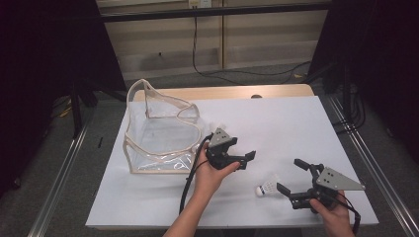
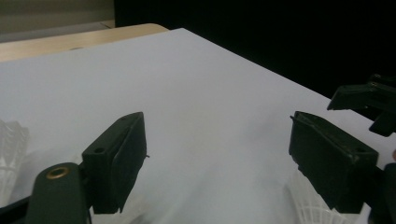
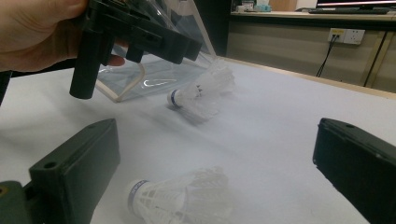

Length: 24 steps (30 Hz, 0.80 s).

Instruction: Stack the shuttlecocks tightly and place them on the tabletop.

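The left gripper [image 1: 236, 159] points toward three o'clock, jaws spread wide; the right gripper [image 1: 292, 177] points toward ten o'clock, jaws apart.

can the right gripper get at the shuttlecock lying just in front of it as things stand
Probably yes. The right gripper has its jaws wide open, and the shuttlecock lies on the white table just ahead of them, with nothing between. The left gripper is held higher and off to one side, clear of that path.

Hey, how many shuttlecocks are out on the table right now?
2: one shuttlecock lies between the right gripper's open jaws; the other shuttlecock lies beside the clear bag, near the left gripper. More may be hidden.
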Motion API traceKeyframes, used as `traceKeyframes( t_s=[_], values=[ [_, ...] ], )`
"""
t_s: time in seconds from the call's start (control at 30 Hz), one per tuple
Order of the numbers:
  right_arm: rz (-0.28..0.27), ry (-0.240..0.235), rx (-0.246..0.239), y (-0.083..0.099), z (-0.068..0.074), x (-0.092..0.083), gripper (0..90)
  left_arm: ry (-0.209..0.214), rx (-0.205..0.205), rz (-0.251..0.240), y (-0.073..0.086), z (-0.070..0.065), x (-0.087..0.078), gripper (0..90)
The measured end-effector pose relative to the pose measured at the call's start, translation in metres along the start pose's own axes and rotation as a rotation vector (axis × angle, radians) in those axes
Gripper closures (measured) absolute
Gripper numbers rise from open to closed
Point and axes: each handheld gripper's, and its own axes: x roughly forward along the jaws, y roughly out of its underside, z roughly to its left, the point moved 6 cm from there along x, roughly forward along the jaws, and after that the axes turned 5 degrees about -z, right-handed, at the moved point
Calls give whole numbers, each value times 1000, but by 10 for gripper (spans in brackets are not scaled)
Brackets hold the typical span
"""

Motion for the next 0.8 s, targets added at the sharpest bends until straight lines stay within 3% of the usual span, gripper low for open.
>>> traceKeyframes(
  t_s=[0.13, 0.23, 0.4, 0.57, 0.73, 0.8],
  values=[
    [1, 2, 0, 0, 0, 0, 2, 34, 15, -12, -2, -7, -3, 152],
    [1, -1, -1, 0, 0, 0, 2, 67, -22, -11, -2, -12, -6, 120],
    [-2, -2, -3, 0, 1, 0, 2, 77, -13, 4, 0, -18, -10, 81],
    [-2, -2, -3, 0, 1, 0, 2, 102, -44, -36, 2, -20, -15, 67],
    [-2, -1, -4, 0, 1, 0, 2, 126, -15, -45, 4, -23, -21, 49],
    [-1, 2, -6, 0, 0, 0, 2, 128, -22, -52, 4, -24, -24, 47]
  ],
)
